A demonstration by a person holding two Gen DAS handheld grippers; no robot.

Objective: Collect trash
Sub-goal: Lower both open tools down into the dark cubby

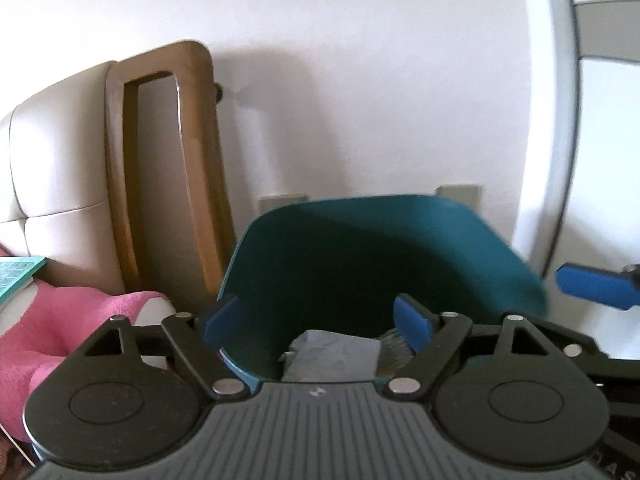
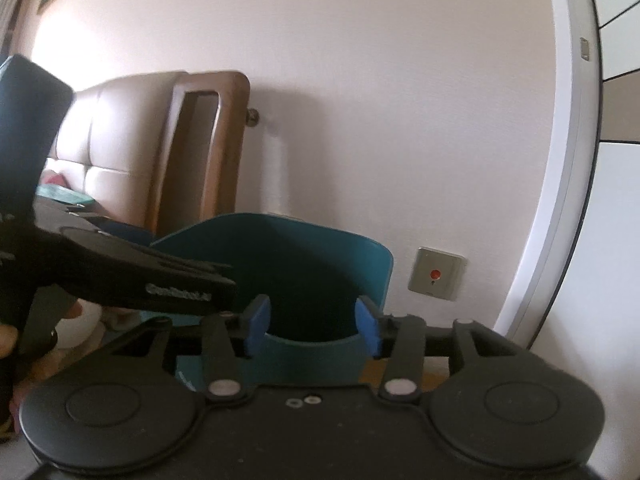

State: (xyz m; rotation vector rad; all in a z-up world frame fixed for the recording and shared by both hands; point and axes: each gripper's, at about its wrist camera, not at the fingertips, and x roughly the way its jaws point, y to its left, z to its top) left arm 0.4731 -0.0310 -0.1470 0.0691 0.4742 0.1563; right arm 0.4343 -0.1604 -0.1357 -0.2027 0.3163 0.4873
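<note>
Standing by a white wall point(image 2: 360, 120), the teal bin point(image 2: 312, 340) holds grey trash point(image 1: 334, 354).

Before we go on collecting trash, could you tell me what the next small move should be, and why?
Probably draw both claws back from the teal bin: the left claw and right claw are open and empty, and grey trash already lies inside.
</note>
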